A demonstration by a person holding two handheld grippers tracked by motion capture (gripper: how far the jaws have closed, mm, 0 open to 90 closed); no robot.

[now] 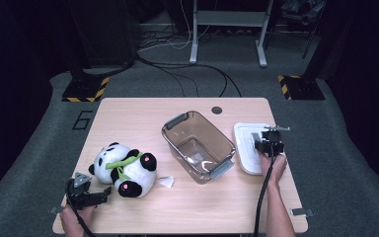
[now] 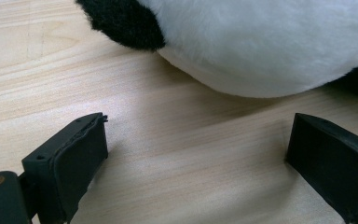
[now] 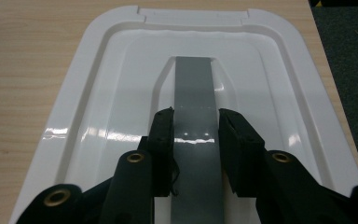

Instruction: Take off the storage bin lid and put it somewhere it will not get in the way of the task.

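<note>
The right gripper [image 3: 195,127] is clamped on the lid's [image 3: 98,93] grey handle [image 3: 193,84]. The left gripper [image 2: 198,154] gapes wide beside the panda [image 1: 126,168].

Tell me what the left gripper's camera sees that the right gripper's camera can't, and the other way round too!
The left gripper view has the plush panda close ahead, beyond the left gripper, whose black jaws stand wide apart with bare wood between them. The right gripper view has the white lid, with the right gripper closed on its grey handle. Both show the wooden table and a pair of black jaws.
</note>
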